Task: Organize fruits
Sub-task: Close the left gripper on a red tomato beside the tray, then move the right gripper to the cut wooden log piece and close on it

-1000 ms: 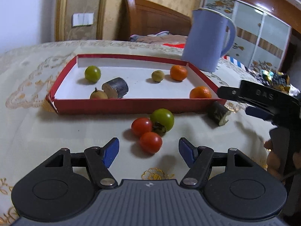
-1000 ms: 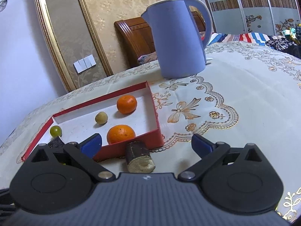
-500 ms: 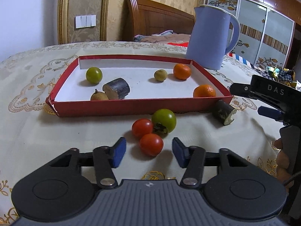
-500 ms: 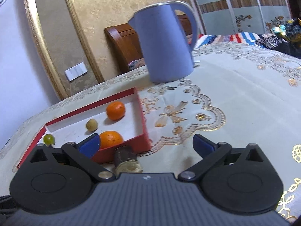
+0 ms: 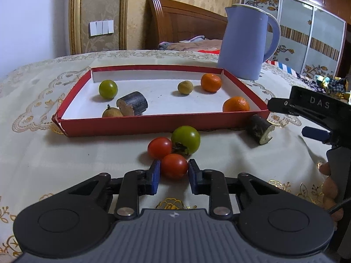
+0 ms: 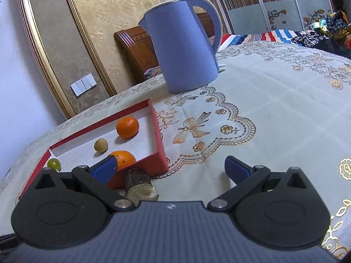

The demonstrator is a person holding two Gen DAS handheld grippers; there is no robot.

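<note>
My left gripper (image 5: 173, 172) is shut on the near red tomato (image 5: 174, 168) on the tablecloth. A second red tomato (image 5: 159, 148) and a green persimmon (image 5: 186, 139) touch it just behind. The red tray (image 5: 136, 126) holds two oranges (image 5: 236, 104), a green fruit (image 5: 108, 89), two small brownish fruits and a dark sugarcane piece (image 5: 132, 103). Another cane piece (image 5: 260, 129) lies outside the tray's right front corner. My right gripper (image 6: 170, 167) is open and empty above that cane piece (image 6: 140, 184), and it shows at the right of the left wrist view (image 5: 316, 118).
A tall blue kettle (image 5: 245, 43) stands behind the tray's right far corner, also in the right wrist view (image 6: 186, 52). The embroidered tablecloth (image 6: 274, 114) spreads to the right. A wooden bed headboard and a wardrobe stand behind the table.
My left gripper moved forward and its jaws closed around the near red tomato. My right gripper stayed open and shifted slightly near the cane piece.
</note>
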